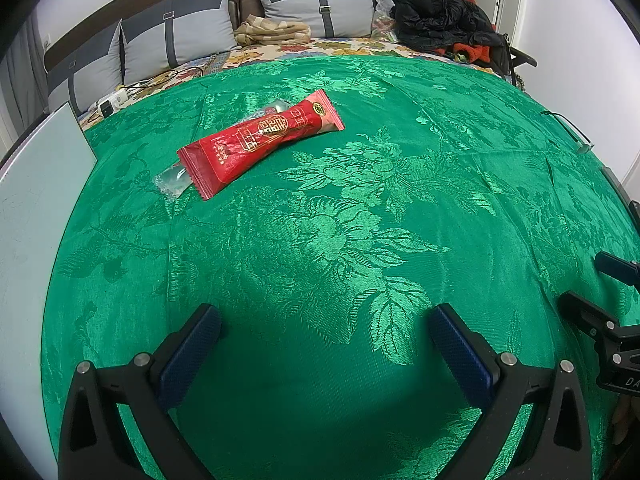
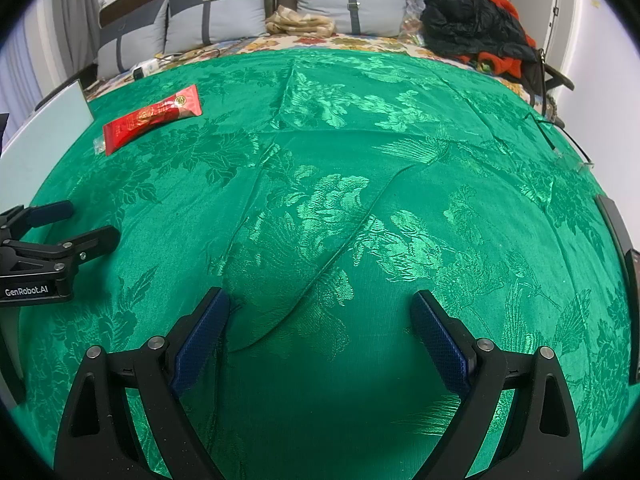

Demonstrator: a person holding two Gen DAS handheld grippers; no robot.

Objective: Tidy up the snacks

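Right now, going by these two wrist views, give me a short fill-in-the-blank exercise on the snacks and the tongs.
1. The red snack packet lies on a ____ patterned cloth.
2. Both the left tongs and the right tongs are ____ and hold nothing.
3. A clear wrapper pokes out from under the ____ packet.

Missing words: green; open; red

Snack packet (image 1: 260,142) lies on the cloth (image 1: 360,220), upper left of centre in the left wrist view, overlapping a smaller clear wrapper (image 1: 173,180) at its lower-left end. Board (image 1: 36,200) stands at frame left. Pillows (image 1: 180,36) line the top; heap of clothes (image 1: 444,20) upper right. Both claws low in frame, over bare cloth.
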